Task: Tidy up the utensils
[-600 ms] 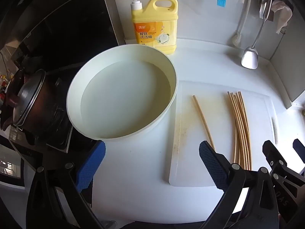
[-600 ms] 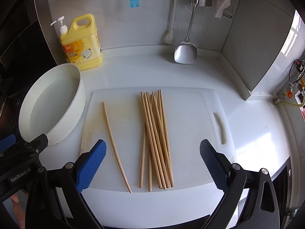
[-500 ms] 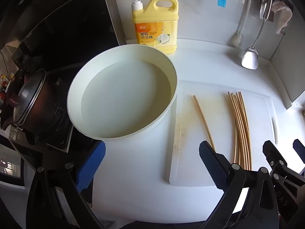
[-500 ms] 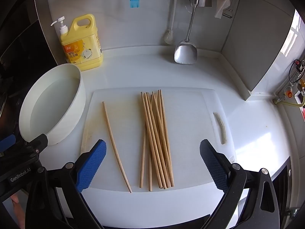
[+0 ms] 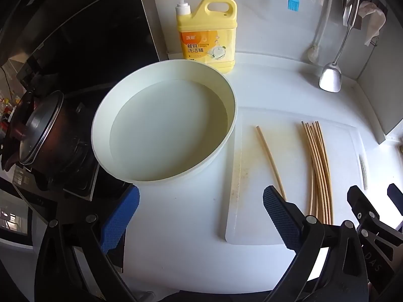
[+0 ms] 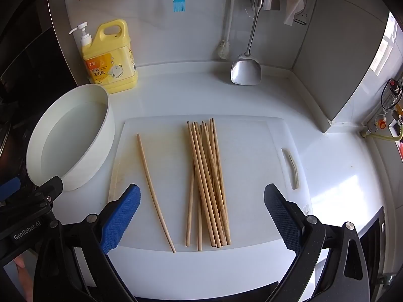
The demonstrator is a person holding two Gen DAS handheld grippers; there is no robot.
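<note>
A bundle of several wooden chopsticks (image 6: 207,181) lies on the white cutting board (image 6: 252,156). One single chopstick (image 6: 153,191) lies apart to their left. My right gripper (image 6: 201,219) hangs open above the near end of the bundle, nothing between its blue pads. My left gripper (image 5: 200,217) is open too, over bare counter between the white basin (image 5: 165,128) and the cutting board (image 5: 284,229). In the left wrist view the single chopstick (image 5: 270,159) and the bundle (image 5: 318,168) lie to the right. The basin holds clear water.
A yellow dish soap bottle (image 6: 110,58) stands at the back wall. A steel spatula (image 6: 245,69), a brush (image 6: 225,45) and a blue silicone brush (image 6: 179,3) hang on the wall. A dark pot (image 5: 37,133) sits on the stove at the left.
</note>
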